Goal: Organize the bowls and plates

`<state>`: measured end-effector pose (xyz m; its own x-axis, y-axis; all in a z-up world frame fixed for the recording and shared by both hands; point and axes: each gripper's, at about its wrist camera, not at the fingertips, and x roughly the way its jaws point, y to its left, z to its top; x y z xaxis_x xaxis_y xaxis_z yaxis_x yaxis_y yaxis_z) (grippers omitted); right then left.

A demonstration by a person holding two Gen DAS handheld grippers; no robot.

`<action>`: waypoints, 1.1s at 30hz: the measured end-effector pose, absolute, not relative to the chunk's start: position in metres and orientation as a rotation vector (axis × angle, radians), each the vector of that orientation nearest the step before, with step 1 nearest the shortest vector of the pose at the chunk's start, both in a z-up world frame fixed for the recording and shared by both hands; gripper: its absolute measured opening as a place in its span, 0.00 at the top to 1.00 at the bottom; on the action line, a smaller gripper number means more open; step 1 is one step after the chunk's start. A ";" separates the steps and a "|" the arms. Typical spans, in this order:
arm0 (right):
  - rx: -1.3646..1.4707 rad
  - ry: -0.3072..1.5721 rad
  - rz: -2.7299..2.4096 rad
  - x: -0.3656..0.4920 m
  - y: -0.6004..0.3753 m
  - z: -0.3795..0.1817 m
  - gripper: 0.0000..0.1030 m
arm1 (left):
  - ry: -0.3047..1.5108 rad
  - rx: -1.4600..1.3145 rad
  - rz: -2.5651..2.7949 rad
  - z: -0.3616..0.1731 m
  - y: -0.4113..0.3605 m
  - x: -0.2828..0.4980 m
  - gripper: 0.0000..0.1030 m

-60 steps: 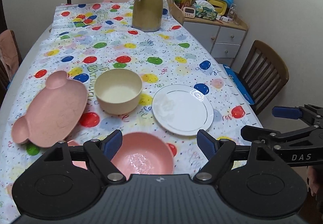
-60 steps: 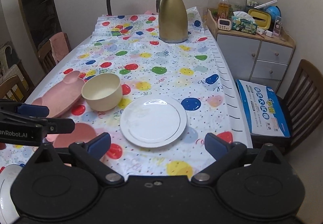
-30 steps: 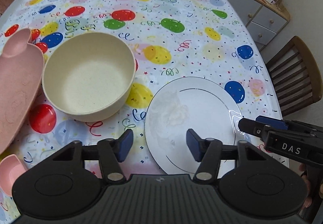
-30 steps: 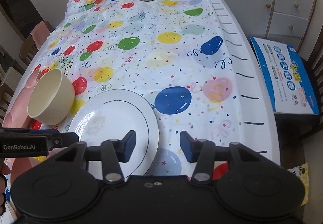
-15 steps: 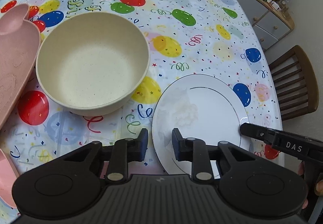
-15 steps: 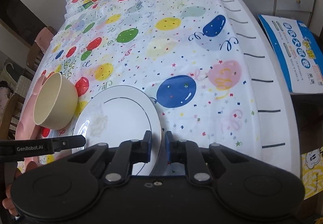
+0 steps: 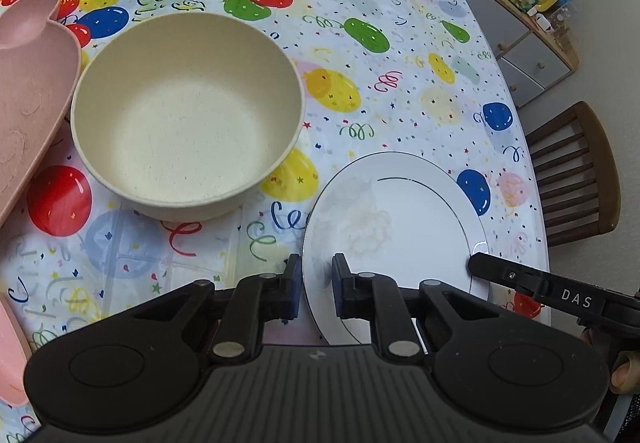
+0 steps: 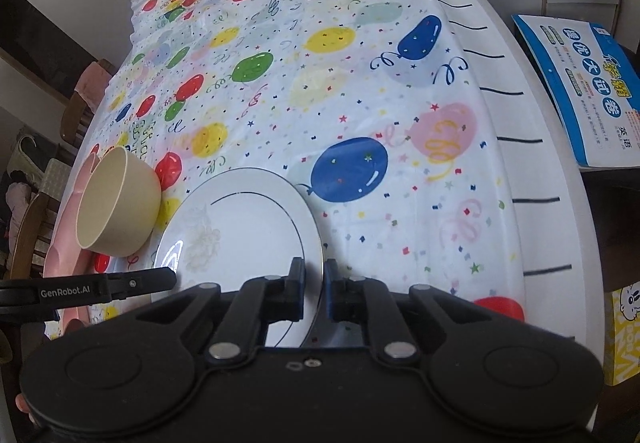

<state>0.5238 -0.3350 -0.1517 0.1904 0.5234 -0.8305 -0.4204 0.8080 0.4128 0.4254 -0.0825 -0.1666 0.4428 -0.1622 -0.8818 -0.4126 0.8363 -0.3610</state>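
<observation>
Bowl [image 7: 186, 115] left of plate [image 7: 400, 227]; tray [image 7: 28, 91] beyond it.

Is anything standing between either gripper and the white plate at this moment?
Nothing visible. The left gripper straddles the white plate's near-left rim, and the right gripper straddles its right rim, a finger on each side of the edge. The cream bowl sits apart to the left, clear of both.

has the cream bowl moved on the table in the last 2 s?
No. The cream bowl sits beside the pink bear plate, by the same red balloon print; only the cameras came closer. Both grippers closed on the white plate.
</observation>
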 end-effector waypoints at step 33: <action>0.116 1.130 0.592 0.378 -0.384 -0.058 0.92 | 1.091 -0.536 0.013 -0.082 -0.128 0.303 0.86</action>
